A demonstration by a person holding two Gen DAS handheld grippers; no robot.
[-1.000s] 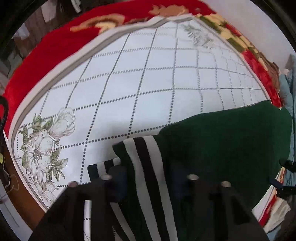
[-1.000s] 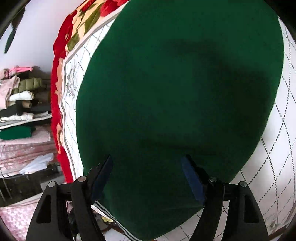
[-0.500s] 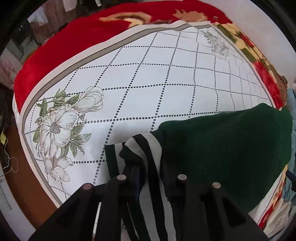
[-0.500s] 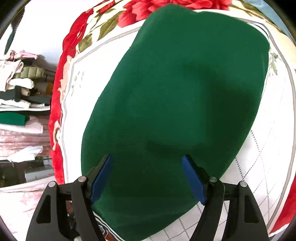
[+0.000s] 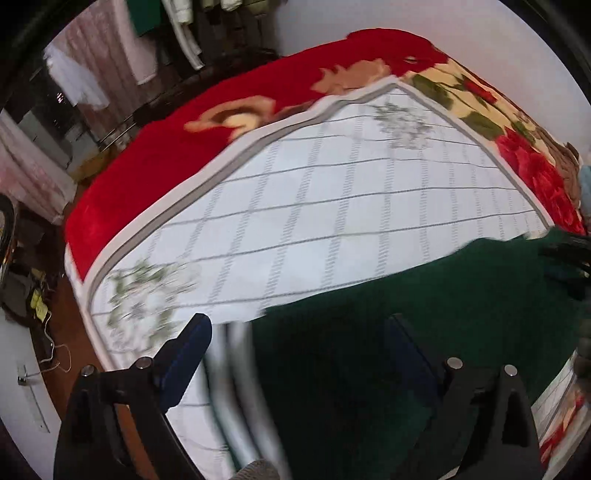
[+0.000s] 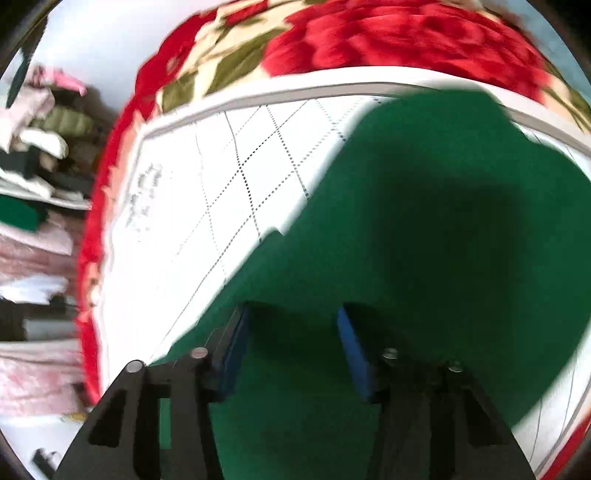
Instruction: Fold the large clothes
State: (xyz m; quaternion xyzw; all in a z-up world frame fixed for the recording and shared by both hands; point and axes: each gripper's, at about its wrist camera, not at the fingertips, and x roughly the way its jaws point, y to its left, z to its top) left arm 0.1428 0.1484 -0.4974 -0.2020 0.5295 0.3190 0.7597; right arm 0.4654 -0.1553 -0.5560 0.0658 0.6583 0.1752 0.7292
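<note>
A dark green garment [image 5: 424, 314] lies spread on the bed, its black-and-white striped hem [image 5: 236, 391] near the bed's front edge. My left gripper [image 5: 295, 347] hovers above that hem, pointing steeply down. Its jaws are opening wide and its pads touch nothing; the hem lies loose below the gap. In the right wrist view the same green garment [image 6: 443, 229] fills the lower right. My right gripper [image 6: 293, 339] is over its left edge. Its jaws are closing with green cloth beneath the gap, and the blue pads do not visibly press on it. Both views are blurred by motion.
The bed has a white sheet [image 5: 332, 206] with a dotted grid and flower prints, over a red floral blanket [image 5: 155, 158]. Hanging clothes [image 5: 177, 33] and brown floor with cables [image 5: 55, 343] lie beyond its left edge. Stacked folded clothes [image 6: 33, 155] fill shelves at the left.
My left gripper has let go of the striped hem, opened wide and lifted away. My right gripper has slid sideways across the green garment to its edge, and its jaws have narrowed.
</note>
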